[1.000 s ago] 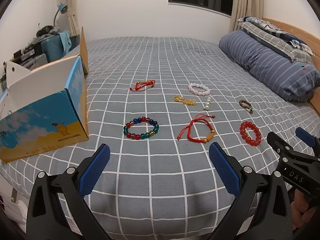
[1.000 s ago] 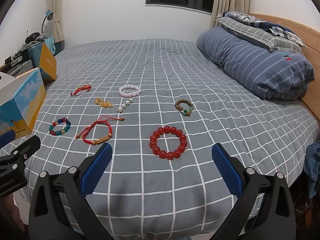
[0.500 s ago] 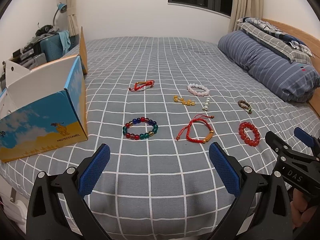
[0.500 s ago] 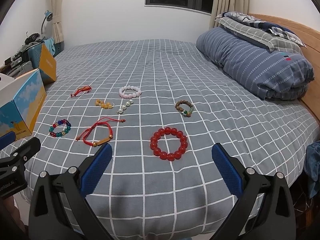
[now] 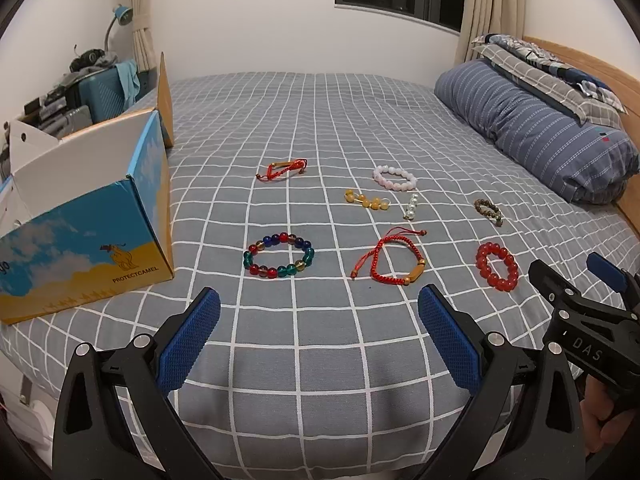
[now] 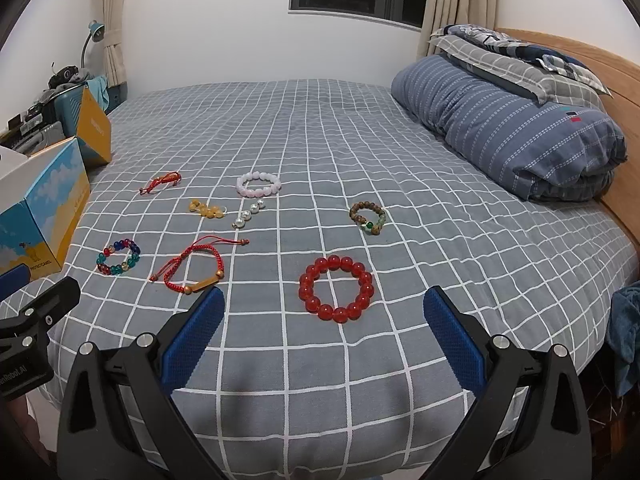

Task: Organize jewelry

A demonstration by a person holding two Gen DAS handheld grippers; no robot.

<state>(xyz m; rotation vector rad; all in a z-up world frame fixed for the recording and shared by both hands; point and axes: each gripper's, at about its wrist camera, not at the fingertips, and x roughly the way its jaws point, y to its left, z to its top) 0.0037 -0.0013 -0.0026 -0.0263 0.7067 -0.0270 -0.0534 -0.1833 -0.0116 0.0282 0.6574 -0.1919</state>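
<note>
Several bracelets lie on the grey checked bed (image 5: 320, 340). A multicoloured bead bracelet (image 5: 279, 255) and a red cord bracelet (image 5: 394, 261) lie just beyond my open, empty left gripper (image 5: 319, 312). A red bead bracelet (image 6: 336, 288) lies just beyond my open, empty right gripper (image 6: 324, 312). Farther off lie a brown bead bracelet (image 6: 367, 218), a pink bead bracelet (image 6: 258, 184), silver beads (image 6: 249, 214), yellow beads (image 6: 206, 209) and a small red cord bracelet (image 6: 161, 182). An open blue and yellow box (image 5: 86, 216) stands on the bed at the left.
A folded blue striped duvet (image 6: 508, 128) and pillows lie at the right by the wooden headboard (image 6: 612, 80). Suitcases and clutter (image 5: 84, 84) stand beyond the box at the left. The bed's near edge runs just under both grippers.
Both grippers have drawn back and risen slightly, so the bracelets sit a little farther off. Both stay open. Nothing on the bed has moved.
</note>
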